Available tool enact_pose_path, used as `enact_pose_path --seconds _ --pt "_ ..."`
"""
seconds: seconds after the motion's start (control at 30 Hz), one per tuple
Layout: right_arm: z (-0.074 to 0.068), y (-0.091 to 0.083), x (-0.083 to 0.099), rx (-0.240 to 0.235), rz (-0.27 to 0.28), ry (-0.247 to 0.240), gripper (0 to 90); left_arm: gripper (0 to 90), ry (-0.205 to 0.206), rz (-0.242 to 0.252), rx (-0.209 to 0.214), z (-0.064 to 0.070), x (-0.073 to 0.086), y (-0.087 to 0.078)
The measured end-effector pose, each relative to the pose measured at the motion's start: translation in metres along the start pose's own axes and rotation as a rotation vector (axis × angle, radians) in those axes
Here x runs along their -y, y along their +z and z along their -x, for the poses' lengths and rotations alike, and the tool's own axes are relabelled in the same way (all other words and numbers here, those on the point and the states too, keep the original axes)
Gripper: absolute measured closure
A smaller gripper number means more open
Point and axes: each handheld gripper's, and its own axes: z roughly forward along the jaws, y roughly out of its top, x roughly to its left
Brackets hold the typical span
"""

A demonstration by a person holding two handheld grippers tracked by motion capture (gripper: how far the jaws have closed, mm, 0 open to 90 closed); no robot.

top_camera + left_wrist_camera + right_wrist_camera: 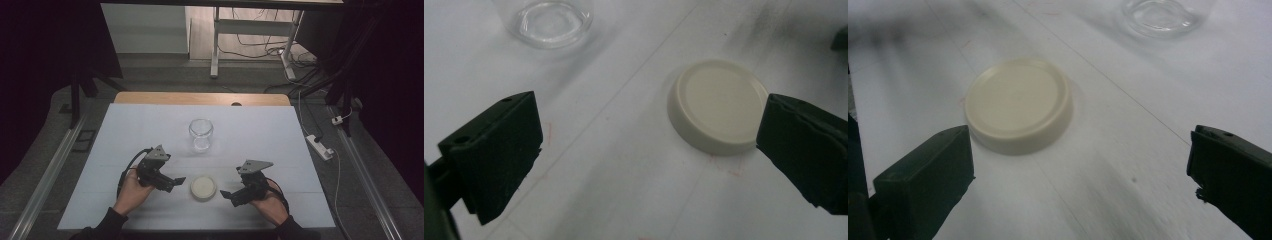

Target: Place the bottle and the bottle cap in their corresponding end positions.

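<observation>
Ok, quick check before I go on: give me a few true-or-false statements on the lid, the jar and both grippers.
1. The cream lid lies flat on the table. True.
2. The glass jar is capped. False: its mouth is open.
3. The left gripper grips the lid. False: its jaws are open, holding nothing.
4. The right gripper is open. True.
5. The lid lies between the two grippers. True.

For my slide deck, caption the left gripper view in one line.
Open left hand-held gripper hovering by a round cream plastic lid, clear glass jar beyond.
</observation>
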Motion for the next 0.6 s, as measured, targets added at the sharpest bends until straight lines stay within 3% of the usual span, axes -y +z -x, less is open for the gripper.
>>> enact_pose_path --seconds 0.13,0.6 --pt "0.004 -0.008 0.006 0.016 0.005 0.018 0.0 0.0 -0.002 -0.007 -0.017 0.004 0.01 -0.009" --pt "0.013 -0.035 0.026 0.078 0.012 0.07 0.0 0.0 -0.078 0.002 -0.046 0.011 0.049 -0.041"
